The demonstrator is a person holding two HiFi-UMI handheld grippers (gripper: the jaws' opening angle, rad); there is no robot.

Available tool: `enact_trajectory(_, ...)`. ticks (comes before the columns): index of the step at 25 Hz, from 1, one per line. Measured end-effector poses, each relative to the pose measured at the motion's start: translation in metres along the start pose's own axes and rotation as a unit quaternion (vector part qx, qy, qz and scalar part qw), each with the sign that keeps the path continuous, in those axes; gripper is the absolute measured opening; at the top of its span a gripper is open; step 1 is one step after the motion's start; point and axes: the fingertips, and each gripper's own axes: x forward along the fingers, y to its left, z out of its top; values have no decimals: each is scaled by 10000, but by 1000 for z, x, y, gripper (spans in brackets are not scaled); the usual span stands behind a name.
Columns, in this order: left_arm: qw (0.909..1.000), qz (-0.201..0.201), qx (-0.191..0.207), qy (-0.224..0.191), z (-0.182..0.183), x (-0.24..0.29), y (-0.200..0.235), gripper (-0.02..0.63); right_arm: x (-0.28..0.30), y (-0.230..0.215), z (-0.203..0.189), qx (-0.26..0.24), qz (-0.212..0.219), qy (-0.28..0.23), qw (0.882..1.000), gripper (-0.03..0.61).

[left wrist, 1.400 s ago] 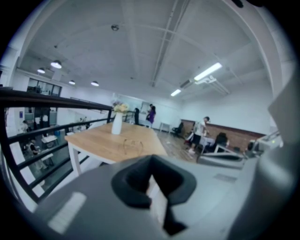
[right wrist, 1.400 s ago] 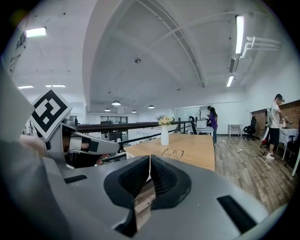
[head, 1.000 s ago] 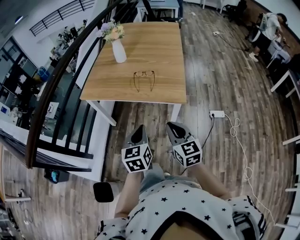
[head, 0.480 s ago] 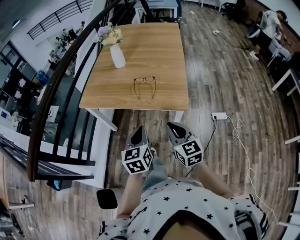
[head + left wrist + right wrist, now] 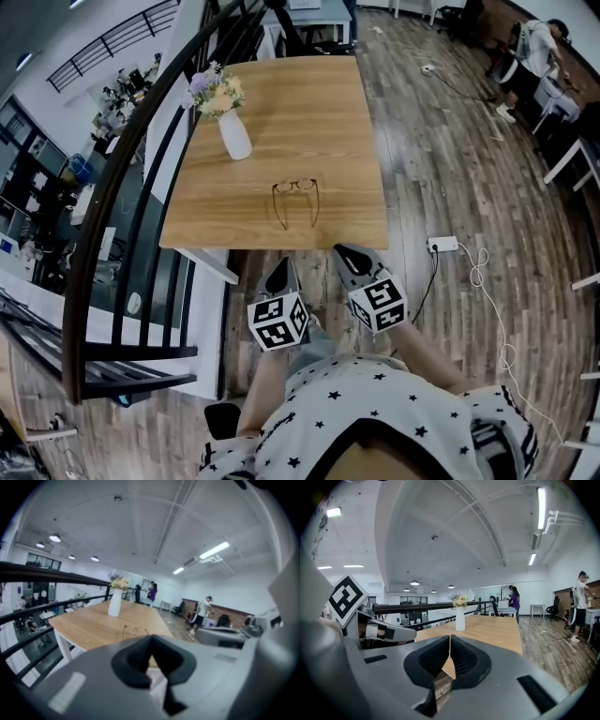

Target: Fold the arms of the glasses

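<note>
The glasses (image 5: pixel 296 201) lie on the bench (image 5: pixel 281 112), arms open. The left claw (image 5: pixel 280 267) and right claw (image 5: pixel 349 258) are closed and empty. They must reach over first.

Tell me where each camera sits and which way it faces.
Head view: on the person's head, steeply down at table, glasses, left gripper, right gripper, shirt.
Left gripper view: on the left gripper, along its shut jaws toward the glasses.
Right gripper view: on the right gripper, shut jaws toward the vase.
Shared: all three show the table.
</note>
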Motion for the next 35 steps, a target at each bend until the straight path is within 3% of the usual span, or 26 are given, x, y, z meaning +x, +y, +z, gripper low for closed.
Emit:
enact_trajectory(21, 9988, -418, 69, 234, 45, 106, 78, 8, 135, -38, 33, -43, -391, 68, 9992, 18)
enact_trajectory(35, 9978, -482, -32, 456, 43, 137, 108, 8, 178, -63, 29, -186, -519, 315, 9980, 18)
